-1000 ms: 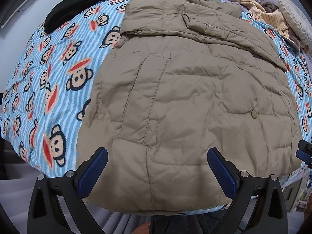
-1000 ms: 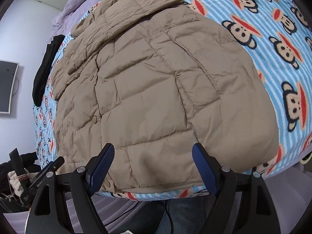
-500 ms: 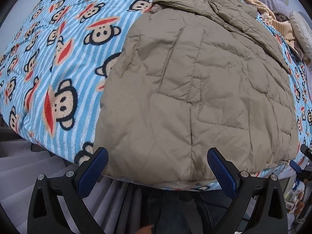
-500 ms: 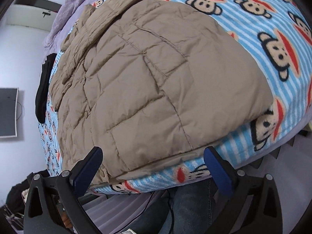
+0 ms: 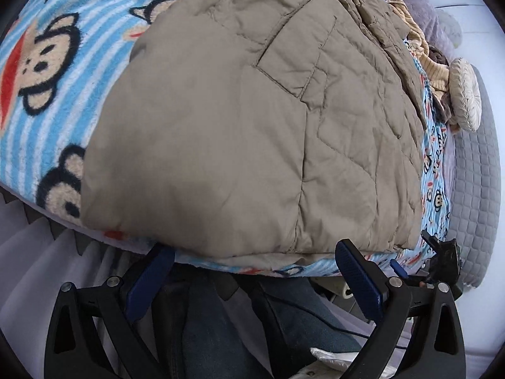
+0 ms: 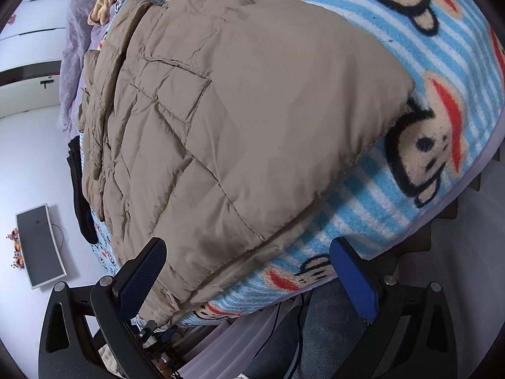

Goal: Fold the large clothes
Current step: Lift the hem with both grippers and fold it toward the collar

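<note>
A tan quilted jacket (image 5: 252, 120) lies flat on a blue striped blanket with monkey faces (image 5: 41, 72), its hem at the near edge of the bed. My left gripper (image 5: 252, 260) is open and low at that edge, its blue fingertips (image 5: 154, 265) level with the hem's left part. In the right wrist view the same jacket (image 6: 236, 126) fills the frame. My right gripper (image 6: 249, 257) is open too, with the hem's right corner region and the blanket (image 6: 442, 173) edge between its fingers. Neither gripper holds any cloth.
A person's legs in jeans (image 5: 240, 325) stand right against the bed edge. A round cream cushion (image 5: 464, 94) and a yellow knit garment (image 5: 419, 47) lie at the far right; a black garment (image 6: 80, 195) lies far left. A monitor (image 6: 38, 246) hangs on the wall.
Both grippers have dropped down and in toward the bed's near edge. The jacket's hem now sits at fingertip level instead of well beyond the fingers. The jacket itself has not moved.
</note>
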Tool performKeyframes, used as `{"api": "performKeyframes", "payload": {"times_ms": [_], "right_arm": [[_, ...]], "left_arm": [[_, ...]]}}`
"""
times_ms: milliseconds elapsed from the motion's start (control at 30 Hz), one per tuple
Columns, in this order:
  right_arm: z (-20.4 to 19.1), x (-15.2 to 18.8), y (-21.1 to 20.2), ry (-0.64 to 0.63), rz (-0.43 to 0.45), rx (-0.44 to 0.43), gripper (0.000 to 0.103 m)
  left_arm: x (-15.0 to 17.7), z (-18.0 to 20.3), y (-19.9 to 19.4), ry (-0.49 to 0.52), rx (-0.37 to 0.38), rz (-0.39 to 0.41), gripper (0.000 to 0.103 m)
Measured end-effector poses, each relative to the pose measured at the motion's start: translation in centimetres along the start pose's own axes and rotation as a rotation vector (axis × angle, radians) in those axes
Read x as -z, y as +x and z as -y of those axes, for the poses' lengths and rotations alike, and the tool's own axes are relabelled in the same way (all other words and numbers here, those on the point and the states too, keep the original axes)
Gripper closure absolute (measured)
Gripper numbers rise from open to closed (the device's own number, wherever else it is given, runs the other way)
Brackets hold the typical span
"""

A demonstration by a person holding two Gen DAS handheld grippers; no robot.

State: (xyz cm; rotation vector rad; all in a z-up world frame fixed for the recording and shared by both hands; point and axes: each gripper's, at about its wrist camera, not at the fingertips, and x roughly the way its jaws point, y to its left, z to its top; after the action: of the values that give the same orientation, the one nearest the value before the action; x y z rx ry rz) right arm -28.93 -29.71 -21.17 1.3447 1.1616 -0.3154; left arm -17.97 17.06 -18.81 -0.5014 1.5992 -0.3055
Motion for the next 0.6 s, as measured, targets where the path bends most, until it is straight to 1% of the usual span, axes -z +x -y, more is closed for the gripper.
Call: {"api": "performKeyframes", "payload": {"times_ms": [167,267,333,433,467,500,533,567,600], "right_arm": [[-0.9,-0.8,0.1,0.015,0.024,-0.090,0.000],[-1.5,-1.2,0.4,0.033,0.033,-0.137,0.000],[-2.0,-1.3,0.5,0.039,0.035,-0.173,0.000],[-2.4,-1.3,0.8,0.037,0.034,-0.175,0.000],[-2.4,-1.3,0.9,0.041,0.033,-0.172,0.000],[-2.3,-1.2,1.0,0.048,0.032,-0.174,0.001],[-2.1,-1.2,1.0,0.055,0.030,-0.178,0.002],[-1.6,-1.1,0.8,0.060,0.026,-0.183,0.006],[-1.6,-1.2,1.0,0.066,0.019,-0.184,0.010]], "left_arm": [[-1.5,2.4,-0.1,0.029,0.055,0.055,0.001],[-2.6,3.7,0.2,0.047,0.083,0.059,0.001],[-3.1,4.5,0.5,0.059,0.087,0.057,0.001],[-3.5,5.2,0.8,0.064,0.086,0.060,0.002],[-3.6,5.2,0.8,0.065,0.083,0.063,0.004],[-3.7,5.3,0.8,0.067,0.077,0.067,0.016],[-3.7,5.1,0.8,0.069,0.070,0.067,0.025],[-3.7,4.9,0.7,0.068,0.068,0.069,0.028],[-3.8,4.9,0.6,0.066,0.067,0.076,0.036]]}}
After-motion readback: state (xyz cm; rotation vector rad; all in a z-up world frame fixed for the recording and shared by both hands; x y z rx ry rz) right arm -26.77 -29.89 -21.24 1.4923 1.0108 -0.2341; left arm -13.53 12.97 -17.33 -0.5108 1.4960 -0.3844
